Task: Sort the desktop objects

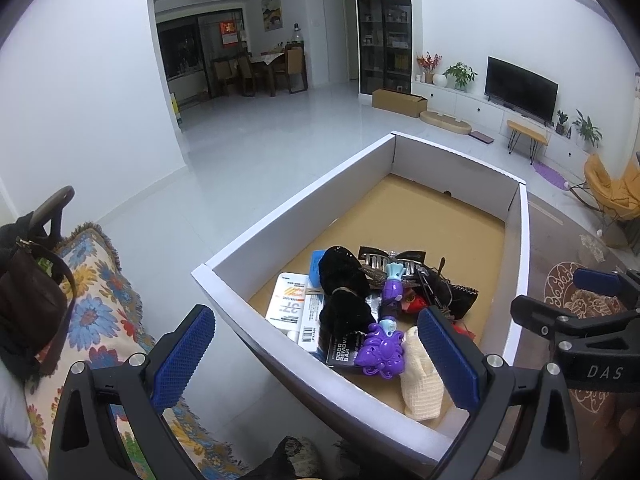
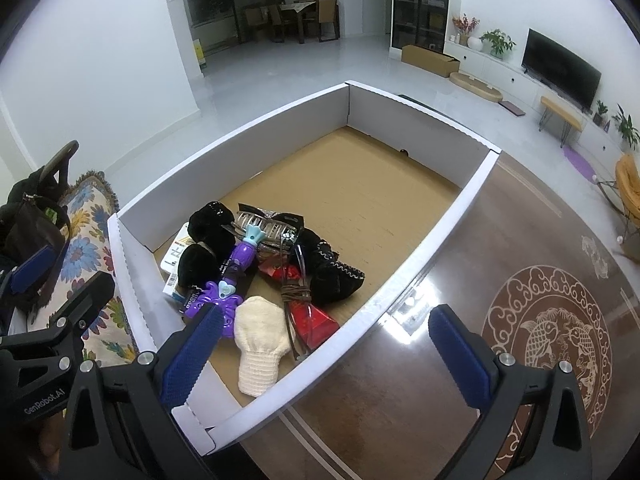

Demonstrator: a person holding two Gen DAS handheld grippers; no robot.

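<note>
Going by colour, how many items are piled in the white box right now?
Black: 3, fuzzy piece, hair claw, stitched pouch
Purple: 1, toy
Cream: 1, mitt
Red: 1, packet
White: 1, carton
Total: 7, counting only what shows clearly in the white box.

A white cardboard box (image 2: 420,248) with a brown floor stands open on the dark table, and the objects lie heaped in its near end. A cream knitted glove (image 2: 260,344) lies nearest, cuff toward the front wall. Beside it rests a purple plastic toy (image 2: 236,272) with a pale blue tip, lying across a black fuzzy piece (image 2: 204,240). A red packet (image 2: 308,316) sits under glasses (image 2: 298,264) (frame dark, lenses hard to make out). A white labelled package (image 1: 288,304) lies flat by the left wall.
</note>
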